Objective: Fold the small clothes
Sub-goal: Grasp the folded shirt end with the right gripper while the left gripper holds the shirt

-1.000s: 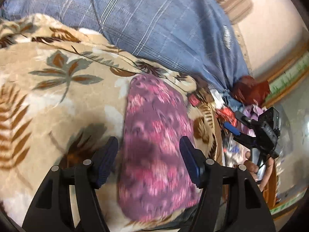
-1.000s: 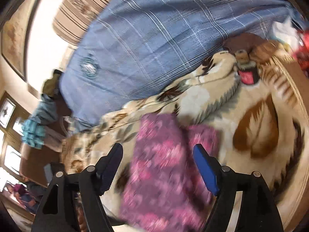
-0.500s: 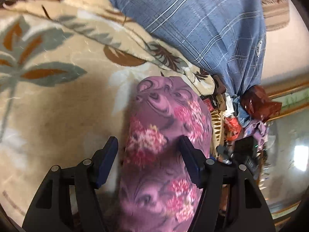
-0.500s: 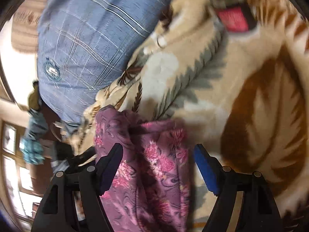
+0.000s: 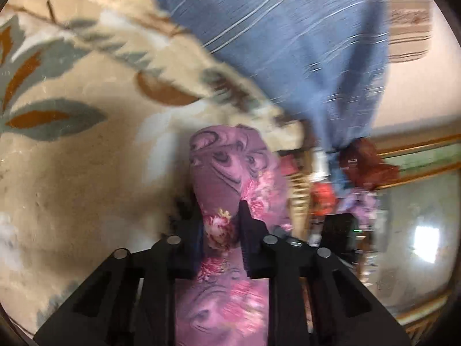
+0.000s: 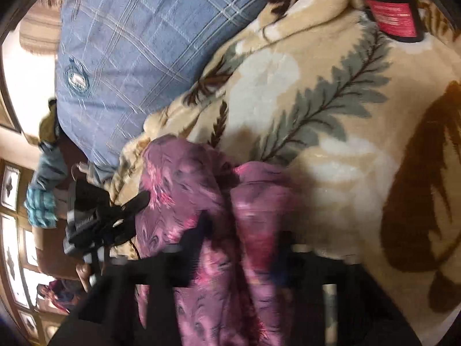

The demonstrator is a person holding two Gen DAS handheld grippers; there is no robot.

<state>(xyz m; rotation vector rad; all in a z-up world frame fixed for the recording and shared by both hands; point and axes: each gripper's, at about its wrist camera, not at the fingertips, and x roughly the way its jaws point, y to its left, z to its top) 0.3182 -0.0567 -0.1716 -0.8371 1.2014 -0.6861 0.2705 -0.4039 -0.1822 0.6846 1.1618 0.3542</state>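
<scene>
Both hand-held grippers have just been closing on a purple floral garment [image 5: 230, 173] spread over a beige leaf-print fleece blanket [image 5: 72, 173]; half a second ago the jaws of each stood wide apart with the cloth merely lying between them, and now each pair pinches a bunched ridge of it; in the left wrist view the left gripper [image 5: 222, 225] is clamped on the fabric at lower centre, the garment running up to a rounded end at mid-frame; in the right wrist view the right gripper [image 6: 236, 248], blurred, has its jaws drawn in on 2 gathered folds of the same garment [image 6: 184, 178] at lower centre, and the left gripper [image 6: 138, 201] shows at the cloth's left edge; with 2 holds taken, the piece appears ready to be lifted or carried over for a fold, which has not yet been made; a blue checked bedcover [image 6: 129, 43] fills the upper left and carries a round embroidered crest [image 6: 75, 77] whose lettering is too small to read; a red label [image 6: 394, 17] at upper right bears print that is blurred past reading; no brand name can be made out.
</scene>
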